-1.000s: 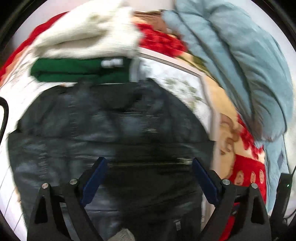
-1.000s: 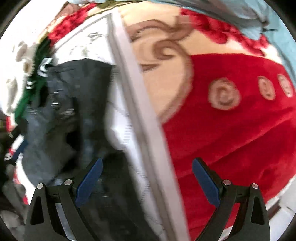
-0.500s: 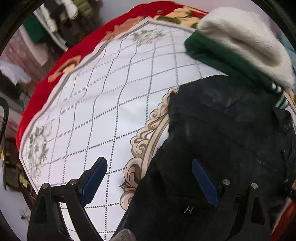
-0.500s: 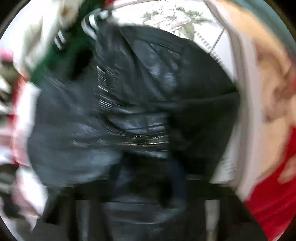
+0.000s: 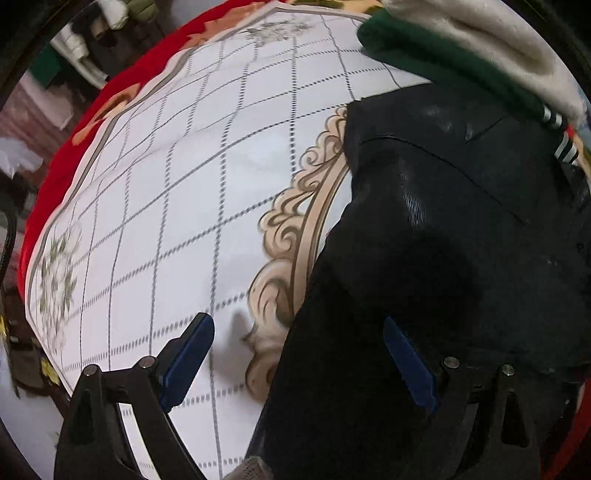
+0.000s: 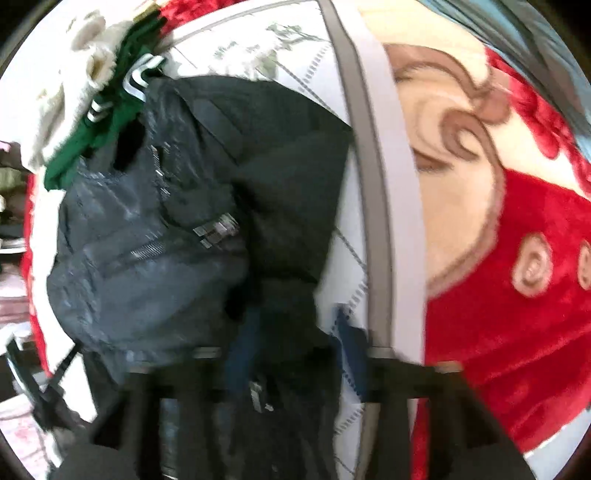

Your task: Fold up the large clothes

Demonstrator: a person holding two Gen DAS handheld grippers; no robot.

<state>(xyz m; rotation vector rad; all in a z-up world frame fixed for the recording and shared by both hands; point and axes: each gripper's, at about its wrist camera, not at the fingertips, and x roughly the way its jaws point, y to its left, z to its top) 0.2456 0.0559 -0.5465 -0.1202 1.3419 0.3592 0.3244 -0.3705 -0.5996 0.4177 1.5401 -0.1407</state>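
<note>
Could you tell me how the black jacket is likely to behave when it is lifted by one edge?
The black jacket will probably hang limp: it already lies in soft, bunched folds on the white patterned cloth. Its glossy sheen suggests a smooth shell that may slip in a grip. It looks padded, so likely bulky rather than heavy, and its folds may spring open.

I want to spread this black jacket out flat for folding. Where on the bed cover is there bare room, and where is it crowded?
Free: the white gridded cover, between its red edge and the black jacket. A narrow bare strip also borders the jacket's other side. Crowded: the far end, where folded green and cream clothes meet the jacket's top.
</note>
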